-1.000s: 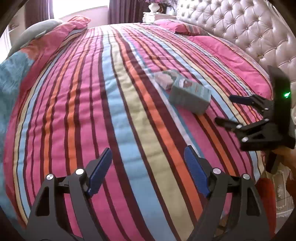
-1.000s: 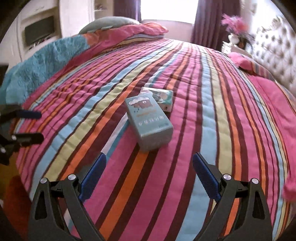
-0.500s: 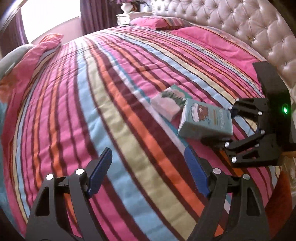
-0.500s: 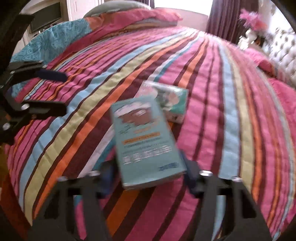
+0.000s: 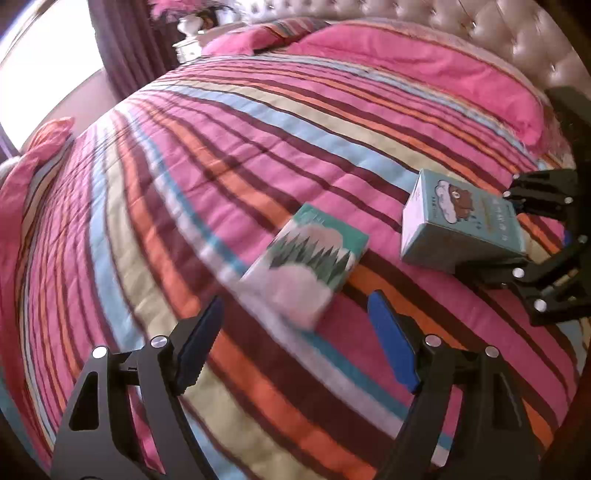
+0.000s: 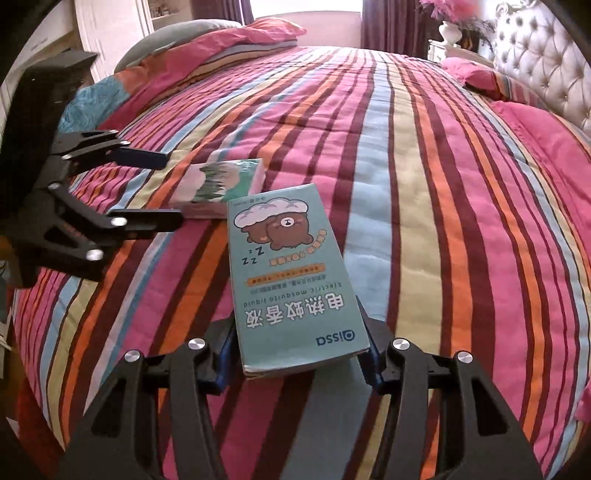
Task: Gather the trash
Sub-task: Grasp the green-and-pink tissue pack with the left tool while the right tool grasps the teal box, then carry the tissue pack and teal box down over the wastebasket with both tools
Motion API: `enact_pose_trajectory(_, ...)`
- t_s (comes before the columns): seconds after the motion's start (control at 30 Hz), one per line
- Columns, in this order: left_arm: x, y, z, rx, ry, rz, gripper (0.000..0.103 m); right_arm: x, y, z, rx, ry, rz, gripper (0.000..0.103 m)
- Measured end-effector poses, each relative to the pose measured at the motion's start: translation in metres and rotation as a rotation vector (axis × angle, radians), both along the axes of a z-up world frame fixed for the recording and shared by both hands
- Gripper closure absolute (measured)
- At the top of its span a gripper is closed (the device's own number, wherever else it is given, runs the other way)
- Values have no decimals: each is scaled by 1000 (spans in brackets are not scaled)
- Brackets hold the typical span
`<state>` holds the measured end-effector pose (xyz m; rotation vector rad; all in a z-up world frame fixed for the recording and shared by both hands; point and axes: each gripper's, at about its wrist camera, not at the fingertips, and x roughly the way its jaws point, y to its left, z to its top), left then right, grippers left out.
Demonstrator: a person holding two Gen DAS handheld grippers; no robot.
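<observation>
A teal mosquito-liquid box (image 6: 291, 277) with a sleeping bear print lies on the striped bedspread (image 6: 424, 184). My right gripper (image 6: 297, 343) is closing its jaws on the near end of this box, with the blue pads against both long sides. From the left wrist view the same box (image 5: 458, 225) sits at the right between the right gripper's black fingers (image 5: 495, 232). A soft tissue pack (image 5: 306, 266) with a tree print lies just ahead of my left gripper (image 5: 295, 321), which is open and holds nothing. In the right wrist view the left gripper (image 6: 170, 188) hangs beside the pack (image 6: 225, 181).
Pink pillows (image 5: 424, 74) lie along the tufted headboard (image 6: 546, 62). A folded teal and pink quilt (image 6: 110, 96) is heaped at the far left of the bed. A nightstand with a vase (image 6: 450, 33) stands by dark curtains. The bed edge drops away below the grippers.
My right gripper moved up to the teal box and shut on its near end. My left gripper swung toward the tissue pack and rolled, still open.
</observation>
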<state>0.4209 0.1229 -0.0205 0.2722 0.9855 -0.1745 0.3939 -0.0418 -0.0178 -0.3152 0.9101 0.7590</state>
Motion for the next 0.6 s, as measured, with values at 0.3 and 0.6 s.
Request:
enact_pose_trajectory(0.3, 35, -14, -21, 20, 72, 52, 36, 2, 1, -1, 31, 14, -73, 54)
enact_pose_trajectory(0.6, 16, -13, -12, -108, 49, 215, 45, -11, 1, 12, 90, 52, -122, 55)
